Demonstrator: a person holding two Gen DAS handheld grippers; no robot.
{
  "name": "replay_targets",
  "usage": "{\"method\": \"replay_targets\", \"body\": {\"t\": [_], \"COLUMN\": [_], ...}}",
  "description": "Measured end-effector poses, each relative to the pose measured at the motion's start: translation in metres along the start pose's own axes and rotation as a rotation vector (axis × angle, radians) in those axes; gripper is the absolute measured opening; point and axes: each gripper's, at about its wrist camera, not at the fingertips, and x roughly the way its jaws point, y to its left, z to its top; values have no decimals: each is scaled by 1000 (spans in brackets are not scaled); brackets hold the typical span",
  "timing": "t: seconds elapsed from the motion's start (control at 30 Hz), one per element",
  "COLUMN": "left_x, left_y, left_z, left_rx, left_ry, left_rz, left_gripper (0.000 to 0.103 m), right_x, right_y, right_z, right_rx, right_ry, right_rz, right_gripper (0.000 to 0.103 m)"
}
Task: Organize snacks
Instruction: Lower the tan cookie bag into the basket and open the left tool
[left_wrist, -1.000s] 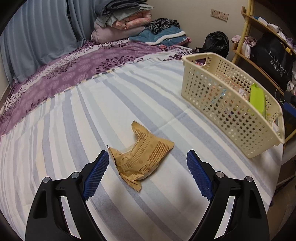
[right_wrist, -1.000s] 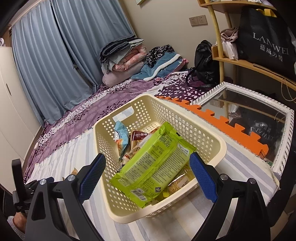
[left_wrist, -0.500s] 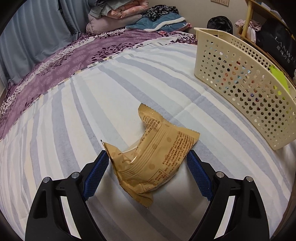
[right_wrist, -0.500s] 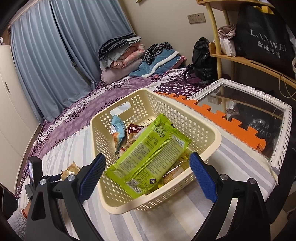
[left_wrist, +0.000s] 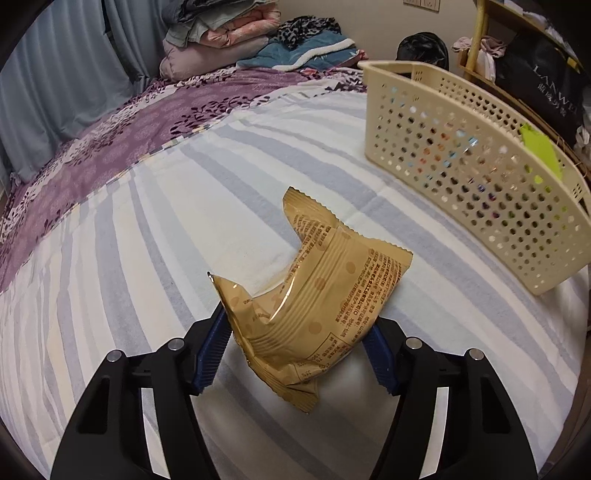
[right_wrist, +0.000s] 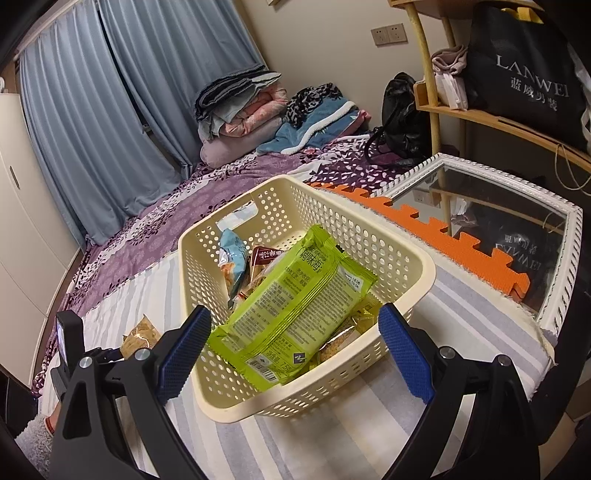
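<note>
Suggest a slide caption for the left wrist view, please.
Left gripper closing around a tan snack packet beside the cream basket.

left gripper (left_wrist: 297, 345): jaws closing | right gripper (right_wrist: 295, 354): jaws wide apart

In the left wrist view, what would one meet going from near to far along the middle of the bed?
left gripper → tan snack packet → striped sheet → purple floral bedspread → folded bedding stack
</note>
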Motion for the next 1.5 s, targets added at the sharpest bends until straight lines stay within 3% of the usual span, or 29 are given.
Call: {"method": "replay_targets", "body": {"t": [0.27,0.57,0.9,1.33,1.4,1.5], "left_x": [-43,-61,-34,12,14,8], "left_y": [-22,-82,-144,-167,-164,-159], "left_z": [32,89,137,144,143,142], "left_rx": [17,96,141,140,132,122], "left_ry": [-83,-139,-144,-67,-61,-79], "left_rz": [-16,-89,-164,-188,-176,-170], "left_gripper": [68,68,68,70,87,89], "right_x": [-9,-23,-32,-29,-29,-27], "right_y": [-7,-31,-62,-78,-76,-73], "right_z": [0,-4,-13,-16,-17,-17], "right_rx": [18,61,103,124,118,114], "right_ry": [-22,-42,-37,-26,-26,-24], "right_rz": [17,10,-25,-47,-49,-43], "right_gripper": [91,91,91,91,91,91]}}
